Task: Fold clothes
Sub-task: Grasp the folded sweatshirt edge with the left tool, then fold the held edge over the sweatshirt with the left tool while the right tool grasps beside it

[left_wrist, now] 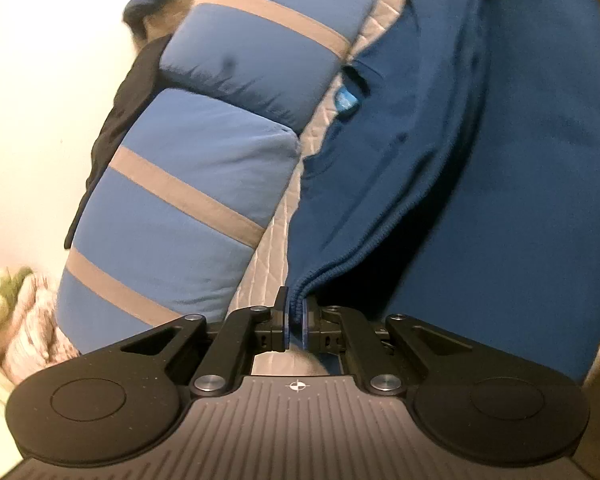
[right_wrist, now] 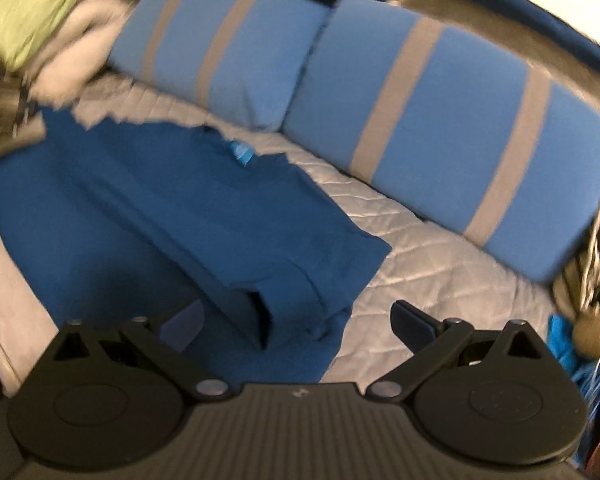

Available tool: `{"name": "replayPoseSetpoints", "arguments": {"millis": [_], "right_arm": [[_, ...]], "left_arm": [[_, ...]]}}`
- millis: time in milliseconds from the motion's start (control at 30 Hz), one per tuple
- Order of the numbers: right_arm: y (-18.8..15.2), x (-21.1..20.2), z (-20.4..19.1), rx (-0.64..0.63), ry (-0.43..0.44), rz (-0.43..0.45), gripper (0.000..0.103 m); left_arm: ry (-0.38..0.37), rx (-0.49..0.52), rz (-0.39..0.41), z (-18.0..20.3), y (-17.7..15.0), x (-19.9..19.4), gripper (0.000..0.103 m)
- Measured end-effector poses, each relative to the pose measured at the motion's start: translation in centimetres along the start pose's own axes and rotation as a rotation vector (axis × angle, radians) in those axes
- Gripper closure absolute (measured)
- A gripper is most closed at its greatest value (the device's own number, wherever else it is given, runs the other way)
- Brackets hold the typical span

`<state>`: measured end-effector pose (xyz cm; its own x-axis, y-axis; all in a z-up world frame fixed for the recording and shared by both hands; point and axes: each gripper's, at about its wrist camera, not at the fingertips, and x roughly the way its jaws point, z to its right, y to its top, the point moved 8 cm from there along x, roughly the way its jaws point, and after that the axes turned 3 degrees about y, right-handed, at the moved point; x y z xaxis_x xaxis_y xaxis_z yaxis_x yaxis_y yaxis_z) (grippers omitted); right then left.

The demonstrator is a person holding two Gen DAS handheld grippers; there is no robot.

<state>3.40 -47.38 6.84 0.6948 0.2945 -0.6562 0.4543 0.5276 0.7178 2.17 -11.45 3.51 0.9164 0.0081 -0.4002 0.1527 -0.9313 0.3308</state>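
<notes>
Left wrist: my left gripper point(left_wrist: 296, 322) is clamped on the ribbed hem of the blue garment point(left_wrist: 440, 168), which lies on the quilted bed cover point(left_wrist: 272, 240) beside the striped pillows point(left_wrist: 188, 200).

Right wrist: my right gripper point(right_wrist: 298, 322) has its jaws apart, empty, above the garment's folded edge. Best to pinch the matching corner and lift evenly.

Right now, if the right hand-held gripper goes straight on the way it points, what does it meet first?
Probably the dark blue garment on the quilted bed cover: its near folded end lies just ahead of the open right hand-held gripper. The view is blurred, so depth is unclear.
</notes>
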Motion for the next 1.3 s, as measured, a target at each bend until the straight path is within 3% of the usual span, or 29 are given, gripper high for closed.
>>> {"name": "replayPoseSetpoints", "arguments": {"millis": [133, 500, 667, 933, 1200, 1300], "right_arm": [[-0.5, 2.2, -1.5, -0.168, -0.059, -0.054, 0.001], [-1.8, 6.8, -2.6, -0.389, -0.120, -0.120, 0.016], [-1.6, 6.9, -3.3, -0.510, -0.154, -0.090, 0.038], [-2.7, 6.9, -3.5, -0.789, -0.172, -0.140, 0.036], [-2.7, 7.8, -4.5, -0.990, -0.145, -0.099, 0.038], [-1.9, 7.4, -4.7, -0.963, -0.093, -0.081, 0.065]], "left_arm": [[-0.001, -0.071, -0.004, -0.9, 0.3, -0.3, 0.097], [-0.018, -0.243, -0.029, -3.6, 1.3, 1.1, 0.097], [-0.013, -0.265, -0.034, -3.9, 1.4, 1.0, 0.097], [-0.018, -0.290, -0.043, -4.2, 1.3, 1.3, 0.097], [-0.025, -0.293, -0.049, -4.2, 1.1, 1.3, 0.097], [-0.026, -0.283, -0.051, -4.2, 1.0, 1.3, 0.097]]}}
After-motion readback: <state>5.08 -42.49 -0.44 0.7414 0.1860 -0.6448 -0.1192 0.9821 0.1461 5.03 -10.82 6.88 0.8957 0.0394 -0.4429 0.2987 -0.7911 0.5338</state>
